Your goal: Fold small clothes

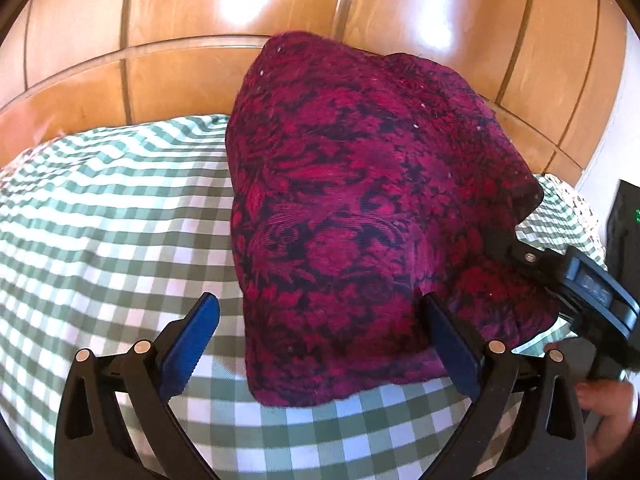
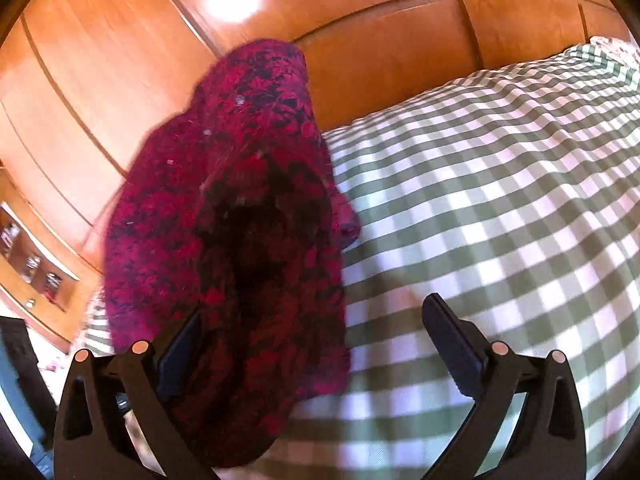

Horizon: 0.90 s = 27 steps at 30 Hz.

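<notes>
A magenta and dark patterned knit garment point(image 1: 360, 200) lies bunched on a green-and-white checked bedcover point(image 1: 100, 220). My left gripper point(image 1: 320, 300) stands wide open at its near edge. The blue left pad point(image 1: 192, 344) is clear of the cloth and the right pad point(image 1: 452, 348) rests against it. In the right wrist view the garment point(image 2: 224, 200) drapes over the left finger point(image 2: 180, 356) of my right gripper point(image 2: 314, 308), which is open; nothing is pinched between its pads. That gripper's black body point(image 1: 592, 284) pokes in under the cloth's right side.
Glossy wooden panels point(image 1: 180, 12) rise behind the bed. A person's hand point(image 1: 608, 408) holds the right gripper's handle. The checked cover point(image 2: 500, 200) stretches to the right. An open shelf point(image 2: 32, 264) with small items sits at far left.
</notes>
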Motion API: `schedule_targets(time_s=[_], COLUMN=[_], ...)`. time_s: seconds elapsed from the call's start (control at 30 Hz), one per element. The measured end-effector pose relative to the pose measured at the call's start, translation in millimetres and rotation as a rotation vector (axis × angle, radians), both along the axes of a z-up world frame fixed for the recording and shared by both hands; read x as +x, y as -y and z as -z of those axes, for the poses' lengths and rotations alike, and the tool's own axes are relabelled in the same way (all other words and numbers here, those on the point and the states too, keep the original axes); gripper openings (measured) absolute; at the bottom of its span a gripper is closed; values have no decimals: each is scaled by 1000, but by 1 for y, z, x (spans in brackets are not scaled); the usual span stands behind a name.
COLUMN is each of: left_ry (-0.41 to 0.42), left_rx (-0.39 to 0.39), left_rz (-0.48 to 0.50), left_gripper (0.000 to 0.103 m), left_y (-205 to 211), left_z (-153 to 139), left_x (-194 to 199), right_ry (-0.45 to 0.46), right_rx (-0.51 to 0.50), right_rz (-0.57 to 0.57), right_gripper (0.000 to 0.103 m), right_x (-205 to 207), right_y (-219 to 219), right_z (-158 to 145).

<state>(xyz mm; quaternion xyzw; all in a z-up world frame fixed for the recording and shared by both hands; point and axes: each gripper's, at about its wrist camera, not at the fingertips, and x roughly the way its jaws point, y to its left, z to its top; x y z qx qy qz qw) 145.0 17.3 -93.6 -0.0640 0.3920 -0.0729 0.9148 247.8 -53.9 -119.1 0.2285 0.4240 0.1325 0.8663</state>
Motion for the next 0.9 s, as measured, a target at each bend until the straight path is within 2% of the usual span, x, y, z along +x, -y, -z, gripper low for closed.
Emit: schedule_targets(time_s=[0.27,0.5,0.6,0.73,0.9], left_ry=[-15,-12,-2,68,149], left_rx=[19,68,91,101,122], left_rz=[-31,-29,-39,-53,-93], left_gripper=[99,99,99,99,99], left_y=[1,2,3,-2,-5], left_z=[-7,-8,-11,-21,-35], left_x=[-22,-49,-59,-80,-106], right_ry=[87,115,130,158,279], right_rx=[-127,-195,-261,-351,-385], right_rz=[-16,-15,-9,5,48], right_gripper=[101,101,101,101,101], right_x=[-46,-72,-85,-104,-131], right_y=[-9,-18,-21,-24,-21], right_z=[-29,-41,-47,-53,-68])
